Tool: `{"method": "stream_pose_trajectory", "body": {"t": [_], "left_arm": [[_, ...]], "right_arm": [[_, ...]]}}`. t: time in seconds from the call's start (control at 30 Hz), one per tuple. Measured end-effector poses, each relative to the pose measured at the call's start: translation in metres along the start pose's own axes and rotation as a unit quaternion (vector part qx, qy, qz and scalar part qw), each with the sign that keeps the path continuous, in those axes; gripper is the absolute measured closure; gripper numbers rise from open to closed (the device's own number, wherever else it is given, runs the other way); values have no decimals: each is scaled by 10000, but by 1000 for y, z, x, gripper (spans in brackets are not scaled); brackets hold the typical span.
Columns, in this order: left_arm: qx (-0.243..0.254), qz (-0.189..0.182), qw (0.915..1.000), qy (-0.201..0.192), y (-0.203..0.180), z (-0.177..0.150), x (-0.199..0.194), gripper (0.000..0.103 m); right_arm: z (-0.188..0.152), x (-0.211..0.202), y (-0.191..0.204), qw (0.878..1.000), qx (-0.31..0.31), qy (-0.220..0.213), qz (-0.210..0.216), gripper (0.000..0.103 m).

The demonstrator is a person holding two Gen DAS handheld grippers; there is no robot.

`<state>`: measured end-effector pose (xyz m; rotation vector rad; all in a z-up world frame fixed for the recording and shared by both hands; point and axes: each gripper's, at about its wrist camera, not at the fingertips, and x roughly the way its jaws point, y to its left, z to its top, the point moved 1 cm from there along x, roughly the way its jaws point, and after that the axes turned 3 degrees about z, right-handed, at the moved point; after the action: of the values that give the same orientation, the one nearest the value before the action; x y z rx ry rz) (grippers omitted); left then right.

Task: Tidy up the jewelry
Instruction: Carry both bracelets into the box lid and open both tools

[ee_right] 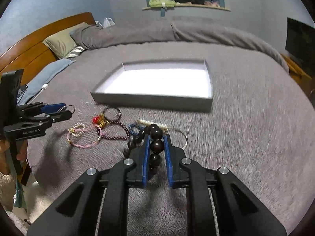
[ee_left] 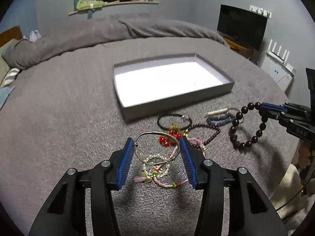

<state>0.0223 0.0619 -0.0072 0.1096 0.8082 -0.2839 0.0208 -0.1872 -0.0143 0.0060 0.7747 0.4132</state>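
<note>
**A:** What do you have in the left gripper (ee_left: 157, 146)?

**B:** I'm holding a silver bangle (ee_left: 157, 146) across its width, one blue pad (ee_left: 126, 163) pressing each side. It is lifted off the grey blanket (ee_left: 59, 129), above the pearl bracelet (ee_left: 157, 165) and the pink cord bracelet (ee_left: 171, 183) lying on it.

**A:** And the right gripper (ee_right: 157, 140)?

**B:** Closed narrow on a bracelet of big dark beads (ee_right: 157, 145). One bead is pinched between the pads, and the rest of the string runs up over the tips and hangs down to the left. From the left camera I see the whole loop (ee_left: 247, 126) dangling from that gripper (ee_left: 264, 110), clear of the blanket.

**A:** Where is the rest of the jewelry?

**B:** In a loose pile on the blanket, just in front of the grey box (ee_left: 177, 102). There is a black hair tie (ee_left: 174, 121), a red and gold beaded piece (ee_left: 171, 136), a string of small dark beads (ee_left: 208, 132), a blue bracelet (ee_left: 219, 119) and a cream twisted piece (ee_left: 216, 111) touching it.

**A:** Anything in the box?

**B:** The white floor (ee_right: 157, 82) is glaring, and I see only a small mark on it from the left camera. The box is open-topped and sits beyond the pile, apart from both grippers.
</note>
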Motion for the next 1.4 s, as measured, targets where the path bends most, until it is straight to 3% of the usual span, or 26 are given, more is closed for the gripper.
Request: {"method": "stream_pose_trajectory", "body": {"t": [0.53, 0.87, 1.13, 1.4], "left_arm": [[-71, -158, 9997, -166, 2, 12, -15, 53], [200, -212, 9989, -356, 8, 91, -5, 53], [246, -215, 9986, -422, 14, 155, 40, 53], [205, -21, 9997, 103, 23, 163, 126, 53]], "right_arm": [[48, -19, 7, 9976, -344, -573, -187, 89], [97, -9, 1, 9952, -402, -846, -272, 89], [145, 29, -24, 9940, -216, -915, -558, 89], [165, 88, -56, 9942, 32, -766, -751, 89]]}}
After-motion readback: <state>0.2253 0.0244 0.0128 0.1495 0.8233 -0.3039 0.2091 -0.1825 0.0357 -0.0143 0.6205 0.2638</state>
